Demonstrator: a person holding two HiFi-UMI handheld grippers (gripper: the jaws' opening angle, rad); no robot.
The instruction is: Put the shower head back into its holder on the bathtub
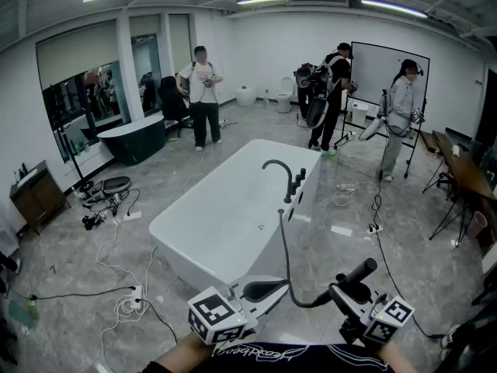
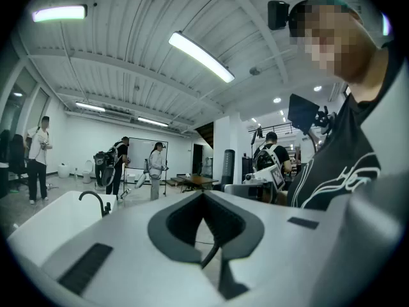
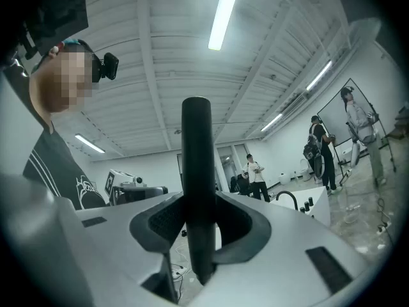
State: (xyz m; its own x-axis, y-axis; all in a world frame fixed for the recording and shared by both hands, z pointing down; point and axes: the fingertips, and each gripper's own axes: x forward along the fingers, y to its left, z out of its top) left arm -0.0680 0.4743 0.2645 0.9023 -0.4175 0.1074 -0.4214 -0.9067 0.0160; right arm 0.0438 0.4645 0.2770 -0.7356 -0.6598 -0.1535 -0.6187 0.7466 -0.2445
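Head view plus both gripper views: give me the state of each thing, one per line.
shower head: out of its holder, clamped in the right gripper.
right gripper: shut on the shower head.
left gripper: jaws together.
hose: slack, looping from the bathtub deck to the shower head.
bathtub: no water visible.
faucet: not running.

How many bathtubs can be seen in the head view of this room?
2. A white rectangular bathtub stands in the middle of the floor; a dark oval bathtub stands by the windows at left. More may be hidden outside this view.
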